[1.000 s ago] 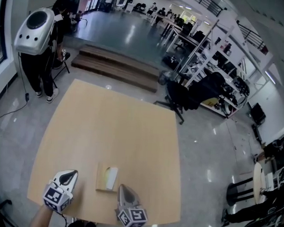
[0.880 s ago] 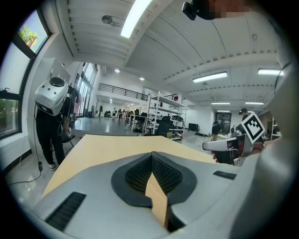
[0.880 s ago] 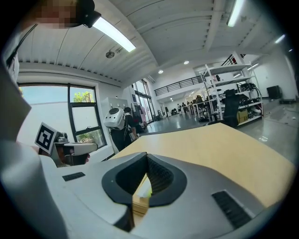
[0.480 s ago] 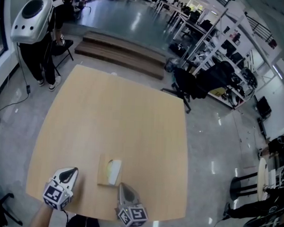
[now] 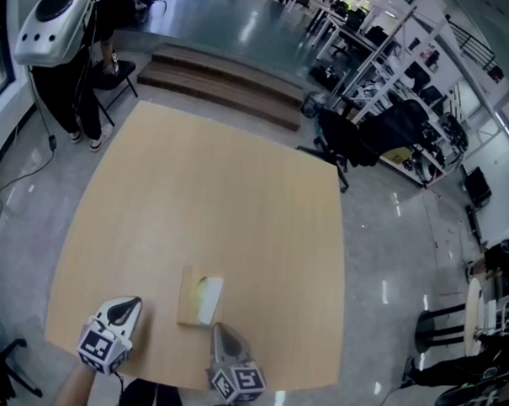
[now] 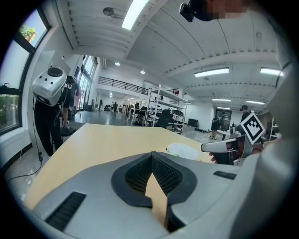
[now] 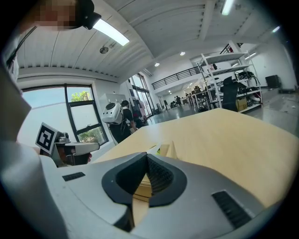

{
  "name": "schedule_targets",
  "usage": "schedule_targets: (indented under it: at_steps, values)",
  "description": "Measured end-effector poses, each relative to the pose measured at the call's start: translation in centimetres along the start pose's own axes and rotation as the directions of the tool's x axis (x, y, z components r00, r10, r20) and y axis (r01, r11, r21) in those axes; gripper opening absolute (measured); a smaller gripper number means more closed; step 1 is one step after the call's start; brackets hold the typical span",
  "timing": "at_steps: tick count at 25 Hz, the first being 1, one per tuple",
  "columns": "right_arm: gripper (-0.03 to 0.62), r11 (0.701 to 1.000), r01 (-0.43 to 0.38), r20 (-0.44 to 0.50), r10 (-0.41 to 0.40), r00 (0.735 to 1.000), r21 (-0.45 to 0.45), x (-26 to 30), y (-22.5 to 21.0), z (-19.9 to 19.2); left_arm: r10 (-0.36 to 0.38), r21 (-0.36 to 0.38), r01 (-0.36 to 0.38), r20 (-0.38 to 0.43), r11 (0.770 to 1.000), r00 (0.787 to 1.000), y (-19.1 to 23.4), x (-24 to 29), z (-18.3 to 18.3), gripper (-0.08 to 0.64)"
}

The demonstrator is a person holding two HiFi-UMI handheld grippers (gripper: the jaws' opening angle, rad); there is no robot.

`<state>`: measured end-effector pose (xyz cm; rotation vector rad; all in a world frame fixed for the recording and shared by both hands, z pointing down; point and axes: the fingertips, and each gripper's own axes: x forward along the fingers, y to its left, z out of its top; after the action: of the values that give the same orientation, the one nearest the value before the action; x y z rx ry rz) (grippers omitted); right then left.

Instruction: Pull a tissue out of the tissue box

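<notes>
Pale wood makes up the large square tabletop [image 5: 196, 195], which is seen from above over a glossy grey floor [image 5: 387, 246]. A flat tan cardboard tissue box [image 5: 198, 297] lies close to the table's near edge, and a white tissue [image 5: 210, 290] shows in its top opening. The box is placed between the two grippers, nearer to the right one.

The left gripper [image 5: 129, 309], a white and grey two-jaw tool carrying a marker cube, is held to the left of the box and apart from it. In the left gripper view its dark ribbed fingertips [image 6: 161, 170] are seen pressed together at the front, with nothing caught between them. The white tissue is visible past them to the right.

The right gripper [image 5: 218, 332], of the same make, is held at the near right corner of the box. Whether it touches the cardboard cannot be told. In the right gripper view its fingertips [image 7: 158, 175] are likewise closed on each other and hold nothing, and the box is seen on the table just beyond them.

At the far left a person in black clothing [image 5: 70, 80] stands beside the table with a white rounded pack [image 5: 52, 12] on the back. Low brown wooden steps [image 5: 226, 79] and a black office chair [image 5: 342, 134] are seen beyond the far edge.
</notes>
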<state>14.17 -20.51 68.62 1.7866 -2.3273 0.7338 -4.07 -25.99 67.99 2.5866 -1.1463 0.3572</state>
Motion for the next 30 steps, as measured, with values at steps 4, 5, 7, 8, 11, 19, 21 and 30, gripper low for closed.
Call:
schedule_targets:
  at_steps: [4,5,7,8,11,19,21,30]
  values:
    - [0.005,1.000,0.013,0.013,-0.013,1.000,0.008,0.1,-0.2,0.1,-0.013,0.004,0.013,-0.033,1.000,0.999,-0.1,-0.1,-0.5,0.006]
    - [0.005,1.000,0.023,0.011,-0.023,1.000,0.011,0.1,-0.4,0.1,-0.017,-0.002,0.016,-0.041,1.000,0.999,-0.3,-0.1,-0.5,0.006]
    - [0.006,0.999,0.040,0.004,-0.040,0.999,0.021,0.2,-0.7,0.1,-0.006,-0.017,0.006,-0.020,1.000,1.000,0.0,-0.1,-0.7,0.006]
    - [0.008,0.999,0.045,0.000,-0.045,0.999,0.024,0.2,-0.8,0.0,-0.001,-0.016,0.001,-0.009,1.000,1.000,0.1,0.0,-0.7,0.006]
    - [0.040,0.999,0.045,-0.013,-0.044,0.999,0.009,0.2,-0.4,0.1,0.001,-0.018,-0.001,-0.004,1.000,1.000,0.0,-0.1,-0.4,0.006]
    - [0.179,1.000,-0.001,-0.039,0.002,0.999,0.014,1.0,0.9,-0.5,-0.005,-0.028,0.005,-0.009,1.000,1.000,0.1,-0.2,-0.3,0.006]
    - [0.183,1.000,-0.014,-0.050,0.015,0.999,0.019,1.3,1.2,-0.8,-0.008,-0.022,0.008,-0.011,1.000,1.000,0.3,-0.2,-0.8,0.006]
    - [0.190,0.999,-0.009,-0.069,0.012,0.998,0.051,2.3,1.2,-1.2,0.006,-0.037,-0.006,-0.004,0.999,1.000,1.2,-0.3,-0.4,0.006]
